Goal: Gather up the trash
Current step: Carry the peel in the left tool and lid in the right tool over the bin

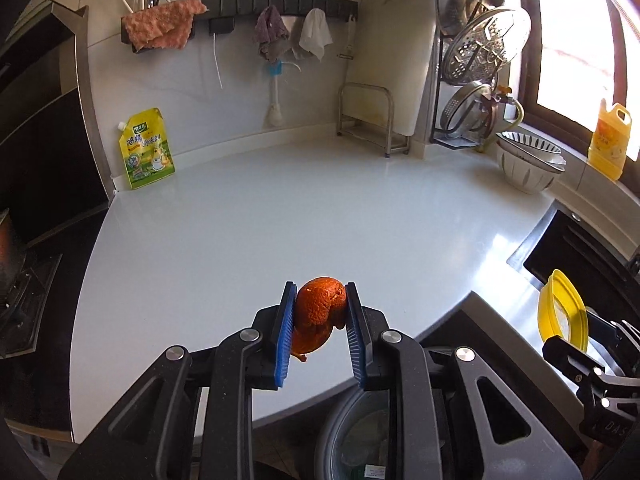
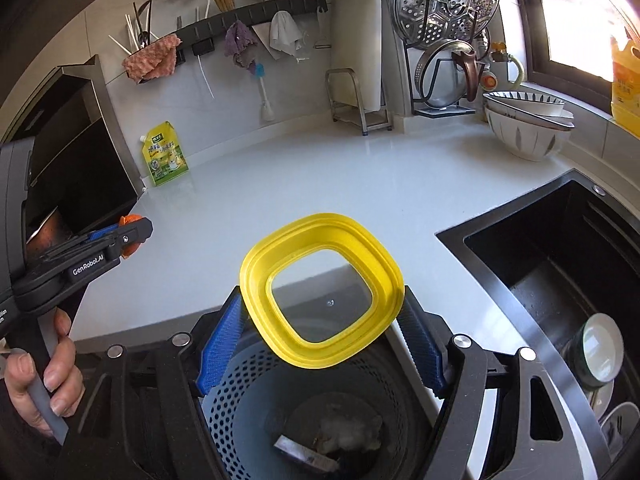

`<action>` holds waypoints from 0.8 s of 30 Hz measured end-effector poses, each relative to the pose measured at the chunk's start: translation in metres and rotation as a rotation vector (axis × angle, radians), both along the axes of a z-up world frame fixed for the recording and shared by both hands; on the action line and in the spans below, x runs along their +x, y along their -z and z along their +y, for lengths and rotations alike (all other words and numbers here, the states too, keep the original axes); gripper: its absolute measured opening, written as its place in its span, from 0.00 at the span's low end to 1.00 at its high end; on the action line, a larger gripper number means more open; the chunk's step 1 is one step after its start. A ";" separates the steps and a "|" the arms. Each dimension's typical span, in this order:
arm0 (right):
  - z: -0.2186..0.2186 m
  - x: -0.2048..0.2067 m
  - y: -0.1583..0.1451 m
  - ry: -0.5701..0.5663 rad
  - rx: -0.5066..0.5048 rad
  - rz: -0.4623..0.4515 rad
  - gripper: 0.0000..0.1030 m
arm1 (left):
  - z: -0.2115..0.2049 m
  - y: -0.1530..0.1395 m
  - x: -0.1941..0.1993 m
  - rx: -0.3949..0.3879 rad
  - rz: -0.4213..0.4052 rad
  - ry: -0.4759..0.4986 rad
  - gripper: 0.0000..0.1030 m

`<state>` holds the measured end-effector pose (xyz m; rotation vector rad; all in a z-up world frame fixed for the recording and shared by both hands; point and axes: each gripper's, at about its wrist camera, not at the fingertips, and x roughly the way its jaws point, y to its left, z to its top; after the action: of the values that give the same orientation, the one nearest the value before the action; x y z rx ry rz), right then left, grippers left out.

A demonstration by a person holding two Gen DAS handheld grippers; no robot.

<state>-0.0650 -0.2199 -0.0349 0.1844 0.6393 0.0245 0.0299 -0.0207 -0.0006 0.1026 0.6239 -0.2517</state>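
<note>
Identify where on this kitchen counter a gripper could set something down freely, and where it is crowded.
The white counter is bare across its middle, between the yellow pouch at the left wall, the metal rack behind, and the sink on the right. It is crowded at the back right: stacked bowls and hanging lids.

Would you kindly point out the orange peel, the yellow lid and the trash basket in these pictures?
orange peel (image 1: 318, 308): left wrist view, on its bumpy outer skin.
yellow lid (image 2: 320, 240): right wrist view, on its far rim.
trash basket (image 2: 236, 392): right wrist view, on its perforated left wall.
</note>
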 end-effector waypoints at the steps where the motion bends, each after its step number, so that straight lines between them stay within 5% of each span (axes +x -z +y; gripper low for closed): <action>1: 0.003 -0.007 0.001 0.000 -0.004 0.000 0.70 | 0.001 0.000 -0.007 -0.002 -0.003 0.003 0.23; 10: 0.010 -0.045 0.011 0.021 0.025 -0.013 0.70 | 0.003 -0.002 -0.058 0.031 -0.065 0.055 0.23; 24: 0.010 -0.095 0.027 0.058 0.050 -0.019 0.70 | -0.001 0.027 -0.097 0.032 -0.008 0.066 0.23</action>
<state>-0.1603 -0.2096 -0.0624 0.2510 0.6148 -0.0132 -0.0673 -0.0218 -0.0281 0.1553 0.6175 -0.3055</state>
